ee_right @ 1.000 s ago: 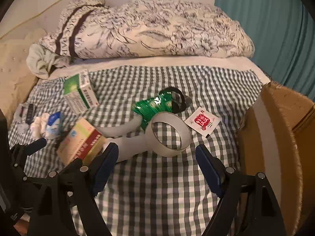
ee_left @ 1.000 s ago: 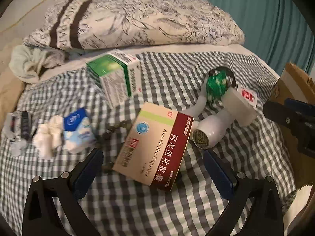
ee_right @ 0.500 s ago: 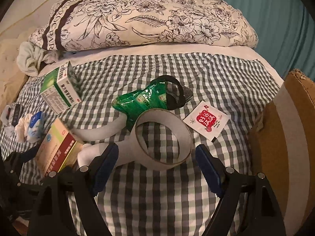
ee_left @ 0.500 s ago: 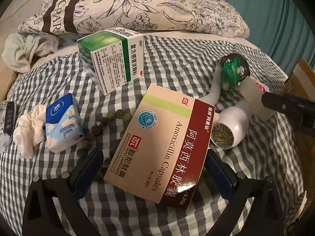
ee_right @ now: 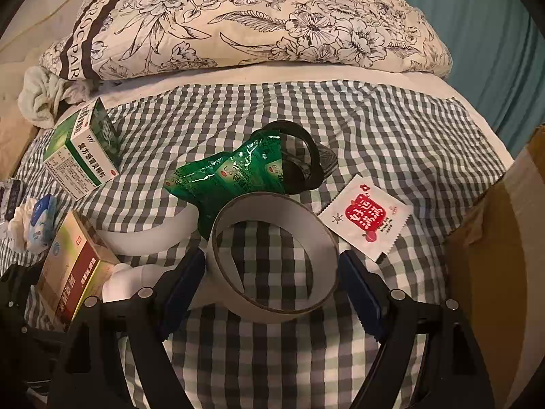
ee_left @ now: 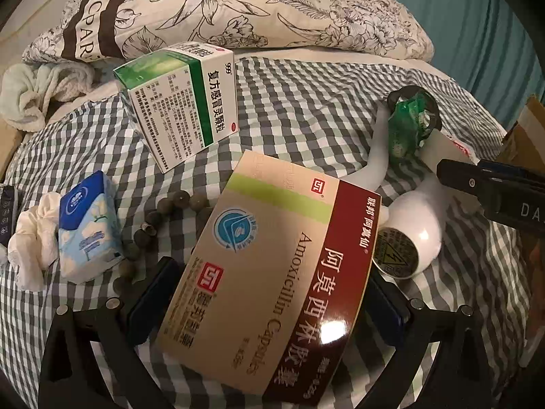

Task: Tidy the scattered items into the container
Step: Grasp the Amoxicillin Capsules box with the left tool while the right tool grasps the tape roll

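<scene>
Both tongs come in low over the checked bed. The left tongs are spread around the amoxicillin box, pads flanking its long sides without clearly pressing, probably because that is its narrower span. The right tongs stand spread astride the tape ring (hollow, so easy to squash). The cardboard box waits at right, within easy reach.
</scene>
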`<state>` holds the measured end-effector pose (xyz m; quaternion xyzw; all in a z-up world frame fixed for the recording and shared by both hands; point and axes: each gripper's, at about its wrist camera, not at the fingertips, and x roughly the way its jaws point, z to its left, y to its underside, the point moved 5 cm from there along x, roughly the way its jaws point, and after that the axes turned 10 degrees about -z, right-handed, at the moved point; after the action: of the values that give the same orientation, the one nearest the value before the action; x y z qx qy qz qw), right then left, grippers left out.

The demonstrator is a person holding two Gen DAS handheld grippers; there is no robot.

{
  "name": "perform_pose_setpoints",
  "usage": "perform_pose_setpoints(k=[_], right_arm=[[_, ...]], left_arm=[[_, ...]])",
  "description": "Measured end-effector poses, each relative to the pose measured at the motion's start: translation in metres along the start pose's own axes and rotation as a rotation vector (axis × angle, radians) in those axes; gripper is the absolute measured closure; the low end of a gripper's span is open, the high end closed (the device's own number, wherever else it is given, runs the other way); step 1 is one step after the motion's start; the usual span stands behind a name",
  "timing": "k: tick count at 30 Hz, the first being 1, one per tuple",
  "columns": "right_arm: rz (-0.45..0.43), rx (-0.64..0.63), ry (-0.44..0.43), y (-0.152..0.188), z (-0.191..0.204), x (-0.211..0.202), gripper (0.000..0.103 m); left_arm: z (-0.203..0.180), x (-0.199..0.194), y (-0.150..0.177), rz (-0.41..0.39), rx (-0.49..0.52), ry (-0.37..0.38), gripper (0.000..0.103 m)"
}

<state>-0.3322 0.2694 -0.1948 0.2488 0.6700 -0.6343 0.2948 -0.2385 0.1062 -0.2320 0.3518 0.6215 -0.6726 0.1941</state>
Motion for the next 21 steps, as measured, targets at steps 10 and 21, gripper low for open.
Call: perform_pose_setpoints(k=[10, 21], right_arm=[[-0.001, -0.005, 0.009, 0.0, 0.004, 0.019, 0.022], [-0.016, 0.04, -0.021, 0.002, -0.001, 0.023, 0.03]], left_arm=[[-0.002, 0.009, 0.001, -0.009, 0.001, -0.001, 0.0], [-0.001, 0.003, 0.001, -0.038, -0.007, 0.016, 0.008]])
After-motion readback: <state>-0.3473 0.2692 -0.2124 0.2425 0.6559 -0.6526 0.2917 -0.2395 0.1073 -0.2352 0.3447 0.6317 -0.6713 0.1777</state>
